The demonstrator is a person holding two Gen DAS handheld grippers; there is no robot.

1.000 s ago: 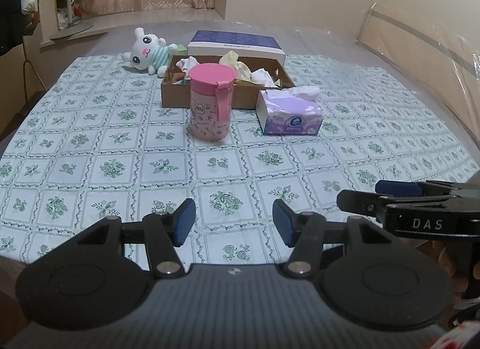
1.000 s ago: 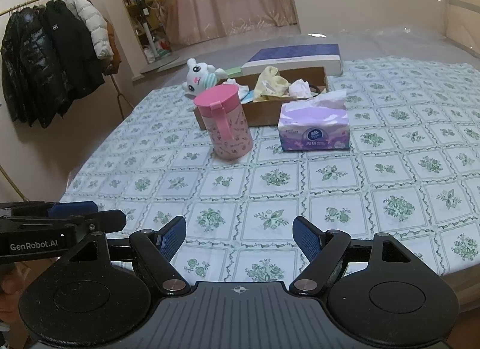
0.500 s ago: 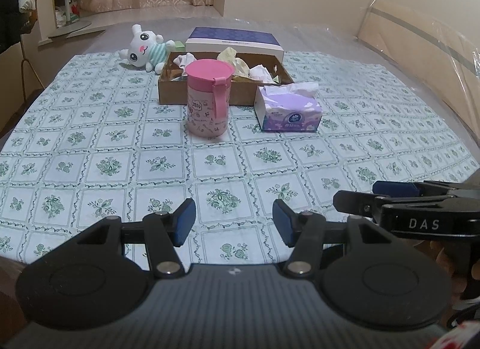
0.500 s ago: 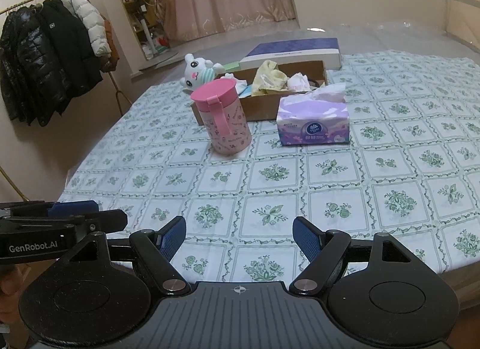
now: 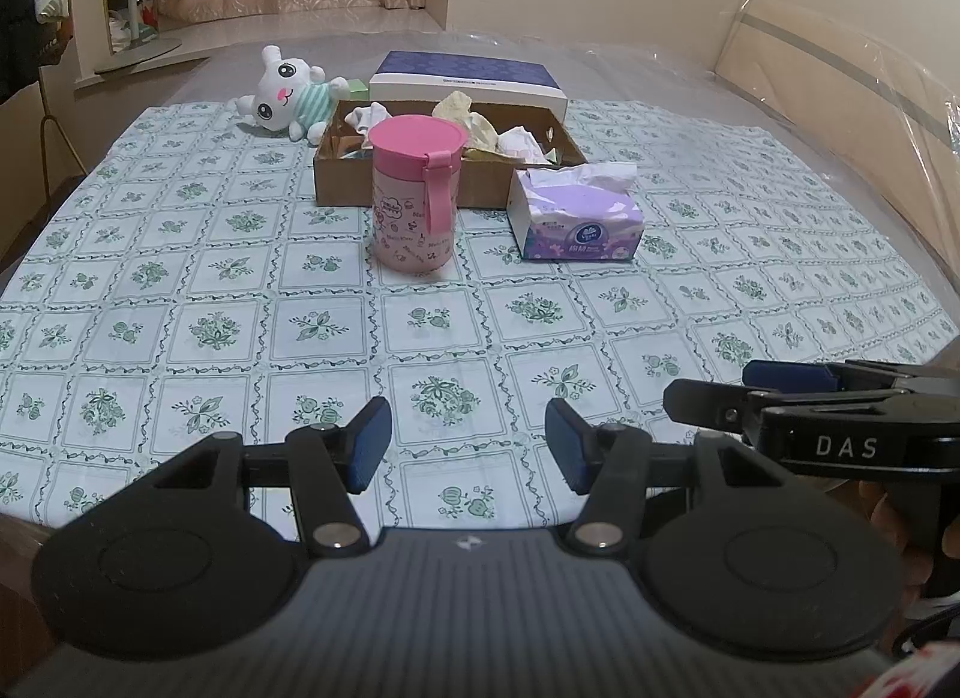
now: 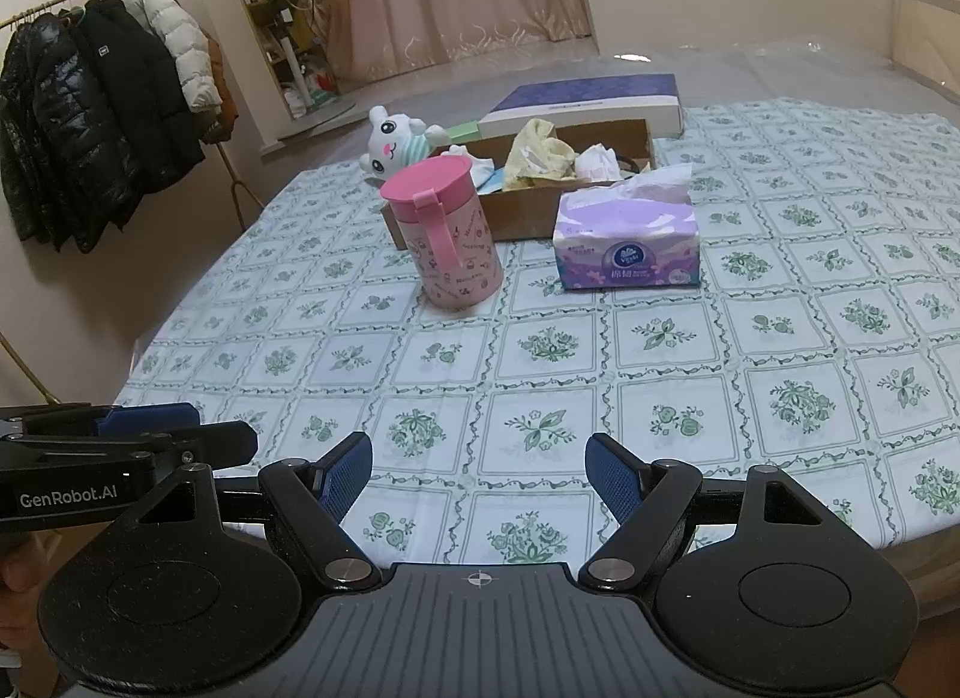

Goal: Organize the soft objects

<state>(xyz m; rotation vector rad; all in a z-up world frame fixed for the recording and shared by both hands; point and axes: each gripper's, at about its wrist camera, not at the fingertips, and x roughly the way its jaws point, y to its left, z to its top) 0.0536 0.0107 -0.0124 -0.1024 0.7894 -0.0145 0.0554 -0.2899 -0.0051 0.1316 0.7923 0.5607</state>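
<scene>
A white plush bunny (image 5: pixel 287 95) (image 6: pixel 398 142) lies at the far left of the tablecloth, beside a brown cardboard box (image 5: pixel 420 182) (image 6: pixel 528 206) that holds crumpled cloths (image 5: pixel 474 125) (image 6: pixel 540 155). A purple tissue pack (image 5: pixel 576 215) (image 6: pixel 627 242) lies in front of the box. My left gripper (image 5: pixel 468 452) is open and empty, low over the near edge of the table. My right gripper (image 6: pixel 479 479) is open and empty beside it, also far from the objects.
A pink lidded cup (image 5: pixel 417 197) (image 6: pixel 447 239) stands in front of the box. A blue-and-white flat box (image 5: pixel 468 80) (image 6: pixel 588 101) lies behind it. Coats (image 6: pixel 102 116) hang on a rack at the left. The table (image 5: pixel 180 290) has a green floral cloth.
Both grippers have drawn back and lifted slightly, so the objects look a little farther. Both stay open and empty.
</scene>
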